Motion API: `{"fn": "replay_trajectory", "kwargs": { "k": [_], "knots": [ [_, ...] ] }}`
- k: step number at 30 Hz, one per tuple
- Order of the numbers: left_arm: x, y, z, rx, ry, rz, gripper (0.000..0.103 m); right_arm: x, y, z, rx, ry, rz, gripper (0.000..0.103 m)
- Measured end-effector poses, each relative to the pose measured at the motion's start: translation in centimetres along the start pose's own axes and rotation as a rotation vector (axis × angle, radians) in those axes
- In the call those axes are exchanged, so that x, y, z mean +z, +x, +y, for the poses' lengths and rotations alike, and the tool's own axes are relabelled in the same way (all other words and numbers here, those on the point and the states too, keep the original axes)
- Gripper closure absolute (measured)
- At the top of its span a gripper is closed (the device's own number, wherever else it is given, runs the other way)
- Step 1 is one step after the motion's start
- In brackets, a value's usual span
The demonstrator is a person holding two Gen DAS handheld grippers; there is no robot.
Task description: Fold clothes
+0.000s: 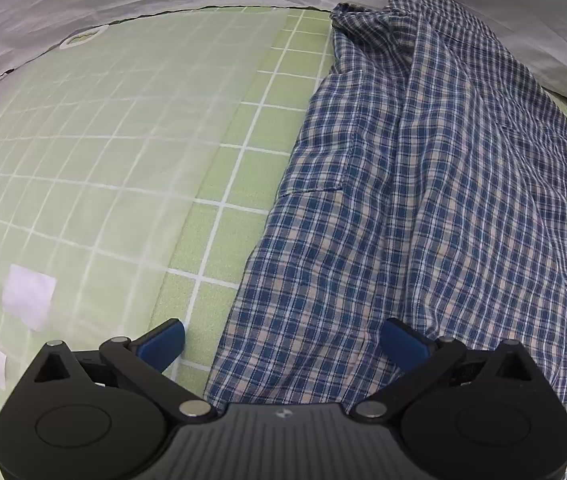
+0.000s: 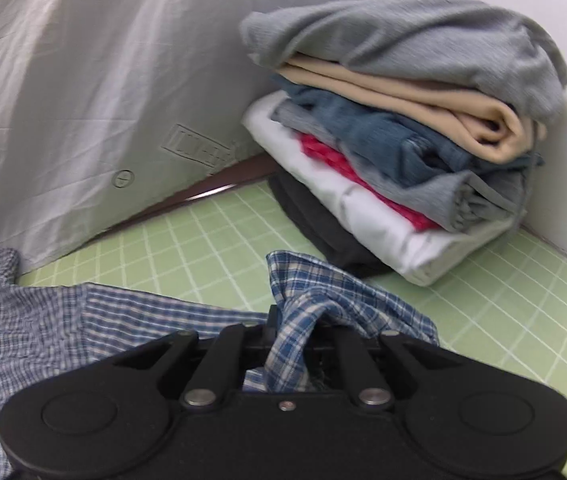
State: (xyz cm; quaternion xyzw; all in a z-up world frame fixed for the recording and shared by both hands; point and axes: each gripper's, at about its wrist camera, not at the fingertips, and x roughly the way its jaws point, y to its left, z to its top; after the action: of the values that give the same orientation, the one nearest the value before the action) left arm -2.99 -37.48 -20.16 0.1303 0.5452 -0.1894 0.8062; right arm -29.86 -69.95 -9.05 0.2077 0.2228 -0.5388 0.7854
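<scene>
Hiding right tongs [image 2: 291, 332] clamped within plaid shirt [image 2: 311, 300], left tongs [image 1: 283, 346] apart.

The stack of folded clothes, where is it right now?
In the right wrist view, the stack of folded clothes sits upper right on the green grid mat, in the corner against the white wall, beyond the blue plaid shirt.

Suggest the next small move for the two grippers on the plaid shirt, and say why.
Probably the right gripper should carry its pinched bunch of the plaid shirt across over the shirt's body to make a fold. Its jaws are shut on that cloth, while the left gripper hangs open over the shirt's near edge on the green mat, gripping nothing.
</scene>
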Motion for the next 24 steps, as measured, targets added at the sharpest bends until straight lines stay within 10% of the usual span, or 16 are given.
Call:
{"fn": "replay_trajectory", "kwargs": {
  "k": [8, 13, 19, 24],
  "knots": [
    [-0.5, 0.2, 0.3, -0.005, 0.009, -0.015, 0.0, -0.8, -4.0, 13.3, 0.397, -0.194, -0.019, 0.097],
    [-0.6, 0.3, 0.2, -0.007, 0.013, -0.026, 0.0, -5.2, -3.8, 20.1, 0.487, -0.341, 0.136, 0.091],
    [-0.7, 0.4, 0.2, -0.01, 0.02, -0.041, 0.0, -6.8, -5.1, 19.1, 0.45, -0.34, 0.175, 0.039],
    [-0.6, 0.4, 0.4, -0.008, 0.015, -0.044, 0.0, -6.2, -7.7, 15.2, 0.402, -0.29, 0.115, 0.016]
  ]
}}
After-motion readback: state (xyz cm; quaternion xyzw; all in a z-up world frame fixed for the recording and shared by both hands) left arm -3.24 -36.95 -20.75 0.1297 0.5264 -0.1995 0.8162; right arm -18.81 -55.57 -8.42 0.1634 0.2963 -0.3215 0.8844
